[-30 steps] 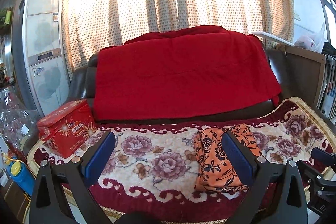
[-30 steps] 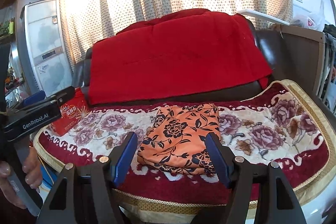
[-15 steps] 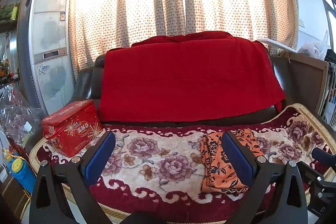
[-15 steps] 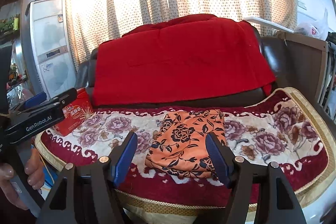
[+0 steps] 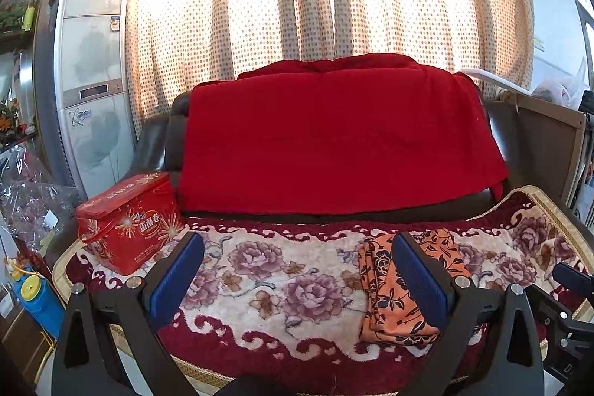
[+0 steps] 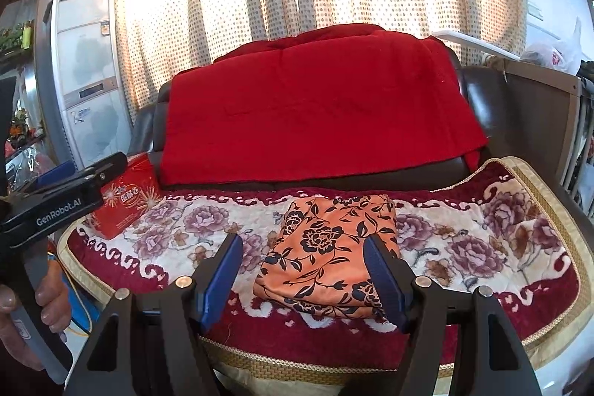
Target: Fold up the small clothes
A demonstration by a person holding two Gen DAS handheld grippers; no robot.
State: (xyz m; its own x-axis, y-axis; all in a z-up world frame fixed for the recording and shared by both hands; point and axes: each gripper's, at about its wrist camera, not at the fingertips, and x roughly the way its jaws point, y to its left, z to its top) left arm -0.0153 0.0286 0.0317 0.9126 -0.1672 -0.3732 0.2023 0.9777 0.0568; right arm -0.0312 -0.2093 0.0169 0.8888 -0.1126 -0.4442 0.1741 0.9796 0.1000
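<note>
At the far left of the right wrist view a hand [image 6: 44, 299] grips the handle of the left gripper [image 5: 293, 281]; its blue-padded fingers [image 5: 176, 279] stand wide apart with nothing between them; beyond it a red tin box [image 6: 124, 197] sits on the floral seat mat [image 6: 482, 240]; right of middle the folded orange floral garment [image 6: 330, 247] lies flat on the mat, below the red blanket [image 6: 315, 114] draped over the sofa back; the right gripper [image 6: 308, 277] hovers short of the garment, its fingers wide and empty, framing the cloth without touching it.
</note>
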